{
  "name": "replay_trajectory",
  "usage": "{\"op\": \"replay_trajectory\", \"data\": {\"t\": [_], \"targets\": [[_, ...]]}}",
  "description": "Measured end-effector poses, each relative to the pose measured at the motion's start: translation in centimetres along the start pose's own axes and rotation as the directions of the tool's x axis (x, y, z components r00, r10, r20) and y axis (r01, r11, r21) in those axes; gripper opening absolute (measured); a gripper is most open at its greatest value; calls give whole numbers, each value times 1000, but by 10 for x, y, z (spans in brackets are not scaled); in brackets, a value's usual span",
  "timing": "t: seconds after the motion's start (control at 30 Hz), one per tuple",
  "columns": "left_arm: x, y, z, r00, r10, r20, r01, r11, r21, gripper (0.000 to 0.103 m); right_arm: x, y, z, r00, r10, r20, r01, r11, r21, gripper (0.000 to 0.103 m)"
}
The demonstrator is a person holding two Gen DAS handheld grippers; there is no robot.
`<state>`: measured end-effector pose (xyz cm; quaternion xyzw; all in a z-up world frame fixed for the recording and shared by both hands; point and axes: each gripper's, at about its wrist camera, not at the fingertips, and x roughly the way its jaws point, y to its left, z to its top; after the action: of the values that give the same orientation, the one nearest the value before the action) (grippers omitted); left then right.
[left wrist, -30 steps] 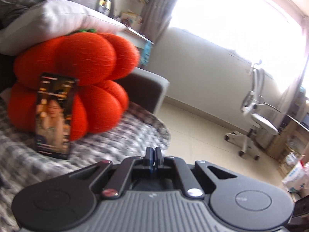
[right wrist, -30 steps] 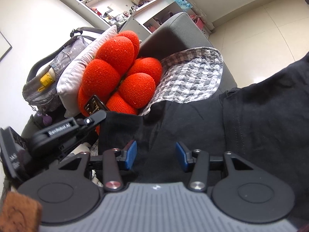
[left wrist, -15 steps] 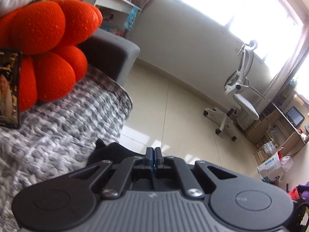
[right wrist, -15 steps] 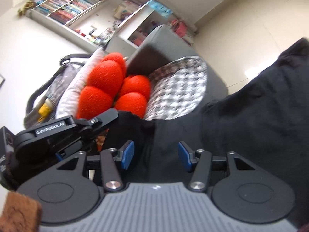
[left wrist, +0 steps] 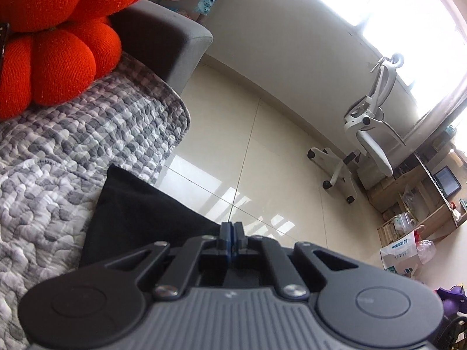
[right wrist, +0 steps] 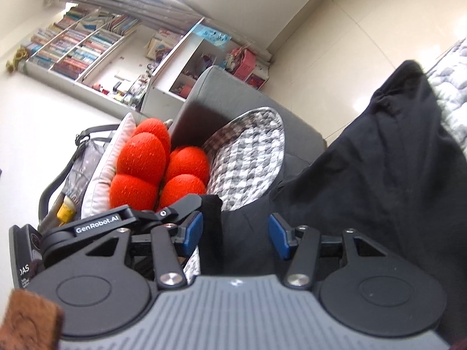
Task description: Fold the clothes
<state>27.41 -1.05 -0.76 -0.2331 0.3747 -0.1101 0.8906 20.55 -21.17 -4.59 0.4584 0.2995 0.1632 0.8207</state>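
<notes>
While its two fingers press together with no gap showing between the blue pads, the left gripper sits at the edge of a black garment, and whether cloth is pinched between the pads cannot be told from its own camera. That dark fabric spreads just below and to the left of the closed fingertips, lying on a grey-and-white checked quilt that covers the seat. Farther ahead and up to the left of this gripper rests an orange pumpkin-shaped cushion against the grey sofa arm, while well ahead to the right a white office chair stands on the pale tiled floor. The right gripper has its jaws spread wide, blue pads well apart, with the black garment filling the space between and beyond them and rising in a peak up to the right. Just left of its left finger, the other gripper's black body is visible, touching a hanging fold of the cloth. Ahead of the right gripper lie the orange cushion and the quilt, with a bookshelf on the wall beyond.
</notes>
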Motion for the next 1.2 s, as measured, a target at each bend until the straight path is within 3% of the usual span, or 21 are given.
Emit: {"op": "replay_trajectory", "data": {"t": [0.13, 0.3, 0.37, 0.43, 0.63, 0.9, 1.07, 1.2], "targets": [[8, -5, -4, 1000, 3, -10, -3, 1000, -2, 1, -4, 1, 1, 999, -42, 26, 43, 999, -17, 55], [6, -2, -7, 999, -9, -34, 10, 1000, 25, 5, -3, 1, 2, 1000, -26, 8, 26, 999, -25, 55], [3, 1, -9, 999, -7, -36, 9, 999, 49, 17, -1, -1, 2, 1000, -26, 0, 26, 999, -21, 55], [0, 4, -11, 999, -6, -38, 9, 997, 73, 45, 0, -2, 2, 1000, -26, -11, 26, 1000, -15, 55], [-9, 14, -18, 999, -1, -43, 7, 989, 146, 61, 2, -6, 4, 999, -28, -23, 28, 1000, -9, 56], [-23, 23, -46, 1000, 14, -7, -11, 942, 337, 76, 8, -8, 1, 998, -43, -42, 43, 999, -13, 57], [-40, 31, -67, 999, 13, 37, -27, 914, 405, 83, 10, -9, -1, 997, -53, -48, 52, 998, -23, 57], [-57, 32, -87, 997, 11, 79, -50, 859, 510, 87, 14, -7, -4, 997, -57, -58, 54, 998, -43, 57]]}}
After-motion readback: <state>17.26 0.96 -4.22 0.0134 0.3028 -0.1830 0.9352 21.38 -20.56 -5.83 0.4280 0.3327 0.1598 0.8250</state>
